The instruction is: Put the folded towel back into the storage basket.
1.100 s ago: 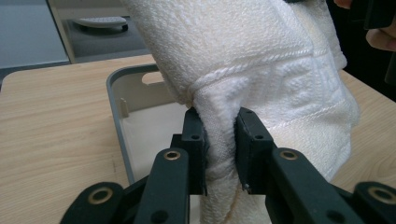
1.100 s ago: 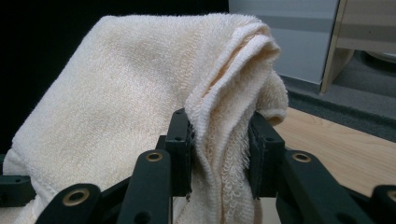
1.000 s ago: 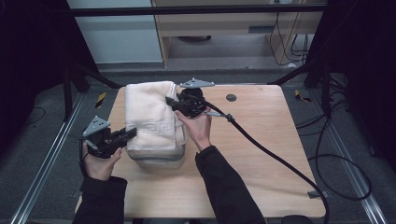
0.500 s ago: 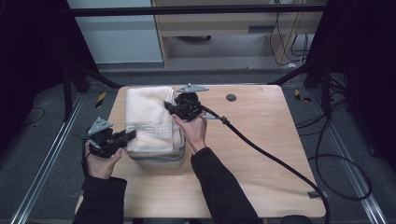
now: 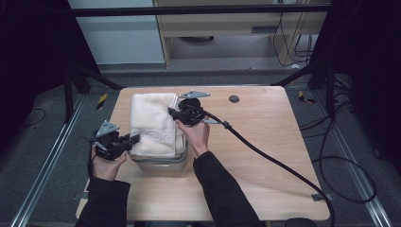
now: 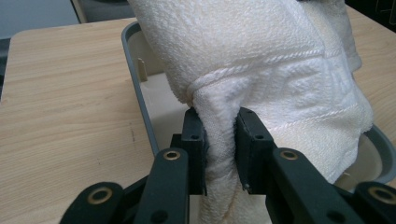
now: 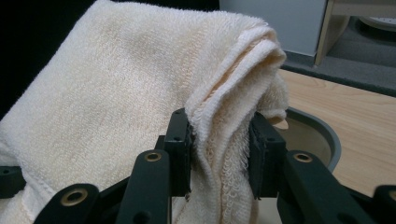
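Observation:
A folded cream towel (image 5: 151,124) hangs over a grey tub (image 5: 163,162) at the left of the wooden table. My left gripper (image 5: 135,138) is shut on the towel's near left edge, and in the left gripper view a fold of towel (image 6: 261,79) is pinched between the two black pads (image 6: 194,140) above the grey tub's rim (image 6: 140,93). My right gripper (image 5: 171,111) is shut on the towel's far right edge. In the right gripper view layered towel (image 7: 116,93) is clamped between its pads (image 7: 261,140), with the tub's rim (image 7: 322,130) behind.
A black cable (image 5: 274,161) trails from the right gripper across the table (image 5: 265,123) to its front right corner. A small dark disc (image 5: 233,99) lies near the far edge. Metal rails and loose cables run along the floor on both sides.
Both grippers have sunk with the towel still held, and the towel has come lower over the grey tub.

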A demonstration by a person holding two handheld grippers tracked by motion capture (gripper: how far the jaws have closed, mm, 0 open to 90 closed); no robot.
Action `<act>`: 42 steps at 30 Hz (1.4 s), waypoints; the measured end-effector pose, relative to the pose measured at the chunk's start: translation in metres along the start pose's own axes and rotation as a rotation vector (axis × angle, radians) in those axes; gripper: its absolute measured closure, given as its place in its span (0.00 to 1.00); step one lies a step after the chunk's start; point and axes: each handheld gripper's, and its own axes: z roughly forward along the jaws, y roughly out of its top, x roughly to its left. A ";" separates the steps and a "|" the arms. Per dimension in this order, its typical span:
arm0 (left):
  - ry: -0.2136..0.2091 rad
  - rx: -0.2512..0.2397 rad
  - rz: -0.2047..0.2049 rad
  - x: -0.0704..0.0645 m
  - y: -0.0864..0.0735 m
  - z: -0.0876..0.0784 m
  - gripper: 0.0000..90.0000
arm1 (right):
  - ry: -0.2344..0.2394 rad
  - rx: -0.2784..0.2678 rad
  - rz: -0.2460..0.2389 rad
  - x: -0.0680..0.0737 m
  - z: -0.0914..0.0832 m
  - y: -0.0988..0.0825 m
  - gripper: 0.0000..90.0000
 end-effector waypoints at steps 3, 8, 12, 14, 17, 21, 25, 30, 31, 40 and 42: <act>0.004 0.013 0.000 0.001 -0.002 0.003 0.83 | -0.010 0.008 -0.007 0.000 0.003 -0.003 0.73; 0.005 0.023 -0.003 0.003 -0.004 0.008 0.83 | -0.013 0.021 -0.007 -0.001 0.006 -0.008 0.73; 0.006 0.033 0.001 0.002 -0.007 0.013 0.83 | -0.017 0.029 0.005 -0.005 0.008 -0.013 0.73; 0.006 0.040 0.000 0.001 -0.008 0.016 0.83 | -0.017 0.035 0.010 -0.006 0.009 -0.015 0.73; 0.009 0.049 0.002 0.002 -0.010 0.020 0.83 | -0.021 0.039 0.012 -0.008 0.011 -0.020 0.73; 0.016 0.059 0.003 0.001 -0.011 0.023 0.83 | -0.028 0.047 0.010 -0.009 0.013 -0.023 0.73; 0.016 0.070 -0.003 0.002 -0.015 0.029 0.83 | -0.040 0.057 0.005 -0.008 0.016 -0.027 0.72; 0.021 0.085 0.003 0.001 -0.016 0.033 0.83 | -0.045 0.061 0.008 -0.011 0.017 -0.032 0.72; 0.023 0.090 0.006 0.001 -0.016 0.034 0.83 | -0.050 0.067 0.011 -0.011 0.018 -0.034 0.72; 0.033 0.126 0.005 0.001 -0.020 0.043 0.82 | -0.060 0.074 0.008 -0.014 0.022 -0.044 0.71; 0.038 0.135 0.006 0.001 -0.021 0.045 0.82 | -0.066 0.075 0.004 -0.014 0.022 -0.046 0.71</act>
